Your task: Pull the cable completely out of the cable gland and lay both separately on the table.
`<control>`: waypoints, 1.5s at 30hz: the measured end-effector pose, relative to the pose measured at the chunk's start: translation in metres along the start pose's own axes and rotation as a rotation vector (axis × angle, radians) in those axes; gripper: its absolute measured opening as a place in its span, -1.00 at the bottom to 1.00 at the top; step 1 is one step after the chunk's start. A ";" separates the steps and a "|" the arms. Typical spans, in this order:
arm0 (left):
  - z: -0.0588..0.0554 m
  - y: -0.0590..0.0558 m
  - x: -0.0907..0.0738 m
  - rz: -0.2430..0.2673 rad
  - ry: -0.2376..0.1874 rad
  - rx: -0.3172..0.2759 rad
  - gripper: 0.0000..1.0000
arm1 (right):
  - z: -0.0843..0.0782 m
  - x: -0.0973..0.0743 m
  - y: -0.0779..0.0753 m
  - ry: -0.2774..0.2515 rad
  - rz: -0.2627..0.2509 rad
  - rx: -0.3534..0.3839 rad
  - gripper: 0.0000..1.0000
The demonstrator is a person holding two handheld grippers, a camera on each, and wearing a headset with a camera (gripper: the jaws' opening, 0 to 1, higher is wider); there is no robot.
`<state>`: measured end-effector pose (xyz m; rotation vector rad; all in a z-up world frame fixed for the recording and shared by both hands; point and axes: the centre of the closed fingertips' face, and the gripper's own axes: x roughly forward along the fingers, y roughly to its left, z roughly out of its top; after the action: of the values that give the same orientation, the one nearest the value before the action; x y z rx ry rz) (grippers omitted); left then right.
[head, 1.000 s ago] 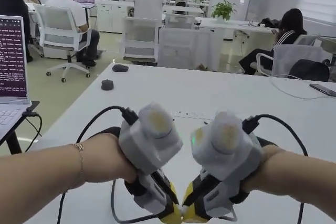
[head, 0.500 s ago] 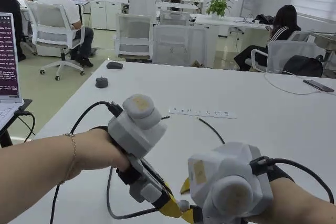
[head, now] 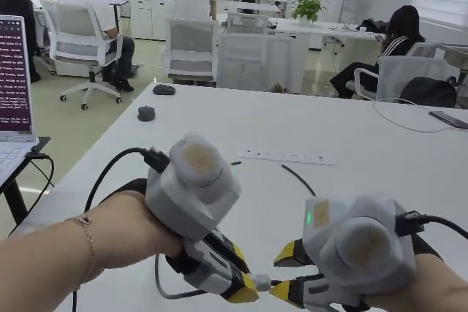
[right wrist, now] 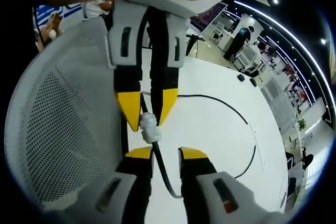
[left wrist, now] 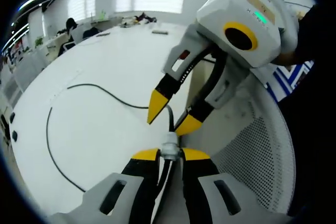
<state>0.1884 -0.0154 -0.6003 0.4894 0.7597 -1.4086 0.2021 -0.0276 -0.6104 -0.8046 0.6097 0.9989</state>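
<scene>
Right of the gland (head: 262, 281), the cable (head: 298, 180) passes hidden behind the right gripper (head: 281, 274), itself cut by the bottom edge.

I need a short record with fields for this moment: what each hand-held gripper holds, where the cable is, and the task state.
Left hand-held gripper: shut on the white cable gland
Right hand-held gripper: open, jaws on either side of the cable, close to the gland
Cable: black, runs through the gland, the rest lies on the white table
Task state: cable not yet pulled out
</scene>
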 end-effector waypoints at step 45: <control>0.003 0.034 -0.029 0.194 -0.005 0.066 -0.67 | -0.034 -0.007 -0.011 0.122 0.047 0.161 -0.43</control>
<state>0.2230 0.0070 -0.5819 0.5944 0.6450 -1.2565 0.2066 -0.0620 -0.6212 -0.7142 0.8066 0.9355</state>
